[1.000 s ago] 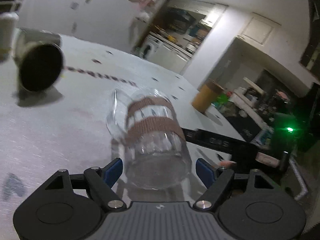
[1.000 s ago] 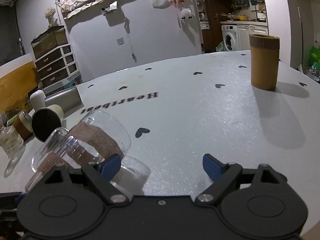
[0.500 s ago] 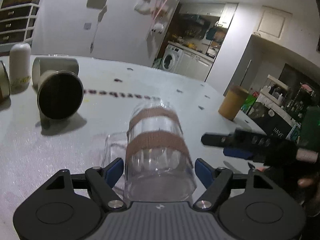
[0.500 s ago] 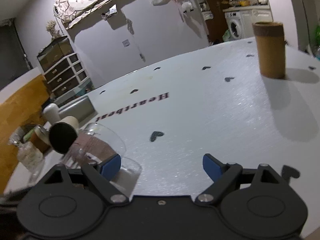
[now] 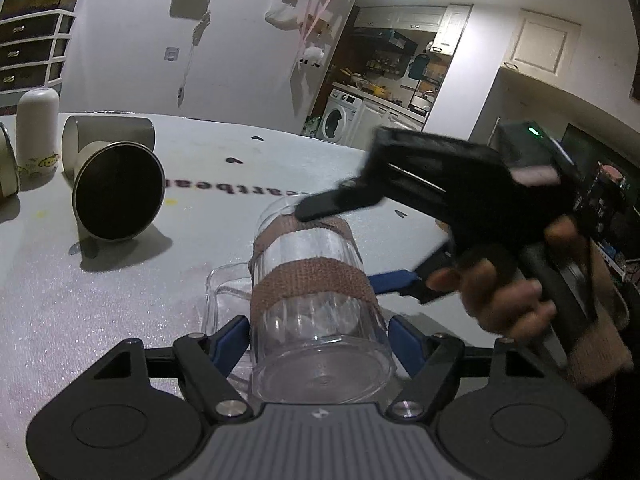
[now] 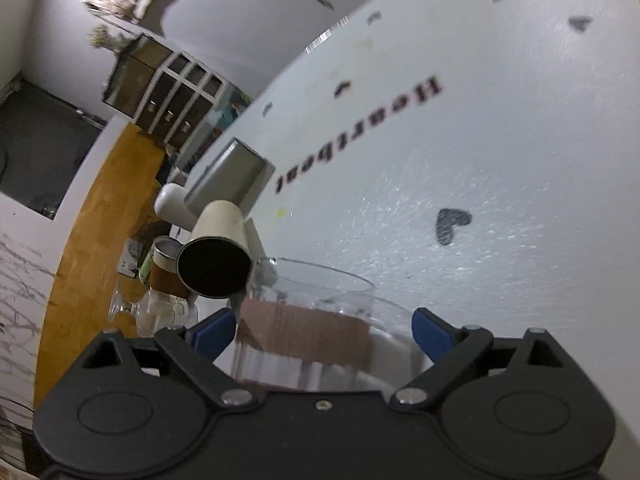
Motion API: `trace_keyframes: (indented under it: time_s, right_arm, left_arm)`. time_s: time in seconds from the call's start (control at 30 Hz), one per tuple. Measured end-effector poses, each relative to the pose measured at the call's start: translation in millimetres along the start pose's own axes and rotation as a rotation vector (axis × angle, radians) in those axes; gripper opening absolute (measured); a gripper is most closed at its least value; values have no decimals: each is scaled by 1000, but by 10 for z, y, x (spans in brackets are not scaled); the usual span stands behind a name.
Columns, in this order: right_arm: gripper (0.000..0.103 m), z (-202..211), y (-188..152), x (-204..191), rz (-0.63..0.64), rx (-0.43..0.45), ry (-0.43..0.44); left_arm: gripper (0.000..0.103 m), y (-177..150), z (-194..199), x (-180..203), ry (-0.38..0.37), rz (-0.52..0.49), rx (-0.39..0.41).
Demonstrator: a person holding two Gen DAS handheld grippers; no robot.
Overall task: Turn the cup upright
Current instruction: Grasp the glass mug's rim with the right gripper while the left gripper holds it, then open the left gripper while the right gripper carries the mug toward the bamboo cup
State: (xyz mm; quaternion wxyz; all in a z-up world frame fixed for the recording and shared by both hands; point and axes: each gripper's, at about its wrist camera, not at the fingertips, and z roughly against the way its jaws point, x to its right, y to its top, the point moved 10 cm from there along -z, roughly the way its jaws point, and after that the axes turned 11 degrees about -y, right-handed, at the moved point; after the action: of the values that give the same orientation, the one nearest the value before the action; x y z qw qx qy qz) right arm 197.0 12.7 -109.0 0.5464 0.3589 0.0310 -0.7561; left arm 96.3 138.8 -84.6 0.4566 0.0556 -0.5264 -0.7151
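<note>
A clear glass mug (image 5: pixel 316 300) with two brown fabric bands lies on its side on the white table, base toward the left wrist camera, handle to the left. My left gripper (image 5: pixel 318 338) is shut on the mug, its blue pads against both sides near the base. My right gripper (image 5: pixel 340 248) has come in from the right, open, one finger over the mug's rim end and one blue pad (image 5: pixel 394 282) beside it. In the right wrist view the mug (image 6: pixel 308 332) lies between my right gripper's (image 6: pixel 322 328) spread fingers.
A cream cup with a dark inside (image 5: pixel 118 190) and a steel cup (image 5: pixel 108 134) lie on their sides at the left. A white bottle (image 5: pixel 36 132) stands behind them. The white table (image 6: pixel 500 160) carries heart marks and the word Heartbeat. More jars (image 6: pixel 160 272) crowd the table's left edge.
My right gripper has swung in from the right and tilted over the mug's rim end. My left gripper still holds the mug, now levelled toward the table.
</note>
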Motion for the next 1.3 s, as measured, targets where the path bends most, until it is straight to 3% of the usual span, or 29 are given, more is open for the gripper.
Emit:
trace_keyframes:
  time_s: [0.17, 0.3, 0.4, 0.53, 0.7, 0.9, 1.13, 1.3]
  right_arm:
    - [93, -184, -4, -166, 28, -96, 33]
    - [81, -232, 62, -186, 18, -118, 13]
    - [81, -175, 57, -190, 50, -115, -7]
    - [80, 99, 32, -324, 179, -14, -35]
    - [80, 512, -157, -644, 473, 145, -116]
    - [79, 780, -375, -810, 718, 221, -206]
    - [78, 929, -307, -721, 751, 292, -284]
    - [78, 1071, 288, -387, 666, 435, -411]
  left_arm:
    - [76, -3, -7, 10, -2, -17, -6]
    - [76, -7, -5, 9, -4, -22, -6]
    - [76, -11, 1, 37, -14, -38, -8]
    - [76, -18, -13, 118, -38, -71, -10]
    - [76, -44, -73, 195, -61, -107, -24]
    - [76, -101, -158, 299, -72, -157, -45]
    - [85, -102, -190, 250, -80, -117, -29]
    - [88, -44, -132, 222, -59, -106, 1]
